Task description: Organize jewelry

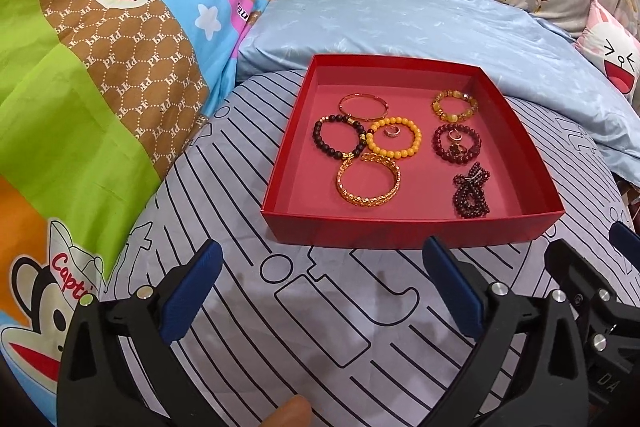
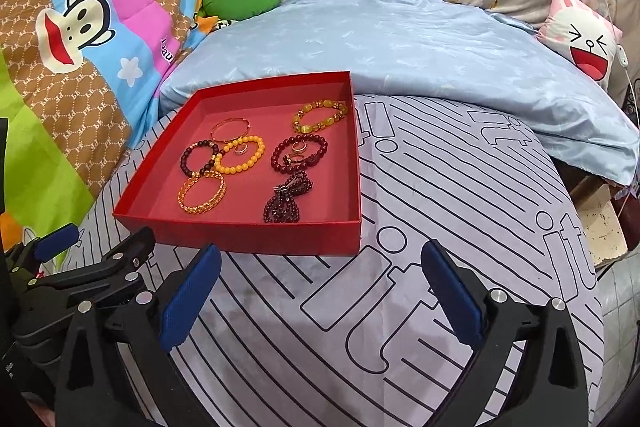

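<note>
The left gripper (image 1: 320, 291) and right gripper (image 2: 320, 291) are held wide apart-fingered and empty above the striped cloth (image 1: 248, 307). Just beyond them, bracelets and rings are laid inside the red tray (image 1: 400, 231), including a gold chain bracelet (image 1: 368, 183).

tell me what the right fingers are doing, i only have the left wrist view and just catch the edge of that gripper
observer: the right gripper is open, fingers wide apart with nothing between them, over the striped cloth just short of the red tray.
operator: whats on the cloth right of the tray
observer: only printed lettering shows there, and past the cloth's right edge is a tiled floor.
operator: anything near the rabbit pillow
observer: what looks like a thin white cable hangs down beside the rabbit pillow.
</note>
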`<action>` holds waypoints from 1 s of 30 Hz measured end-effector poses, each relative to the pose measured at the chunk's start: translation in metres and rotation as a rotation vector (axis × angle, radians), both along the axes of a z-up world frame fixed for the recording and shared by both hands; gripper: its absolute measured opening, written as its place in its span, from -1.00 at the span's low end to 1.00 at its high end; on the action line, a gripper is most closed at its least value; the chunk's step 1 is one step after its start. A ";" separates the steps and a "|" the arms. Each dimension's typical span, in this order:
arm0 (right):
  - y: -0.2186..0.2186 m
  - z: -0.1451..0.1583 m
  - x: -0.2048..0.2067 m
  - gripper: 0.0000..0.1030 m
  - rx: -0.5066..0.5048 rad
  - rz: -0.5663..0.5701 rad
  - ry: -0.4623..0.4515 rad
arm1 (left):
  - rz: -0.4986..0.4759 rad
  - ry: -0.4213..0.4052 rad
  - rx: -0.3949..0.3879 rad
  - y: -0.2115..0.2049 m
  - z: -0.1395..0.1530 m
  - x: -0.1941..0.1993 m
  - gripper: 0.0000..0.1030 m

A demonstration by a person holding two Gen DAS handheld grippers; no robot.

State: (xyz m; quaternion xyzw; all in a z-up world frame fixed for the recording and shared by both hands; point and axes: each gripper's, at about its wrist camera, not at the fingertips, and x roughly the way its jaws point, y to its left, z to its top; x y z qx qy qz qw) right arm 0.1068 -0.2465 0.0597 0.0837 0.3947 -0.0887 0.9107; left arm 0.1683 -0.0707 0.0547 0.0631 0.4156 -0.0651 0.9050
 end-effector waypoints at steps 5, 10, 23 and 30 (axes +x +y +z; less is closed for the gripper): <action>0.000 0.000 0.003 0.88 -0.006 -0.009 0.006 | 0.005 -0.003 -0.001 0.000 0.000 0.000 0.86; 0.000 -0.002 0.002 0.88 -0.007 -0.011 0.007 | 0.006 -0.005 0.001 0.000 0.000 0.001 0.86; 0.000 -0.004 0.000 0.88 -0.013 -0.017 0.008 | 0.004 -0.001 0.005 0.000 -0.002 0.002 0.86; 0.000 -0.005 0.000 0.88 -0.016 -0.016 0.011 | 0.005 0.001 0.005 0.000 -0.002 0.002 0.86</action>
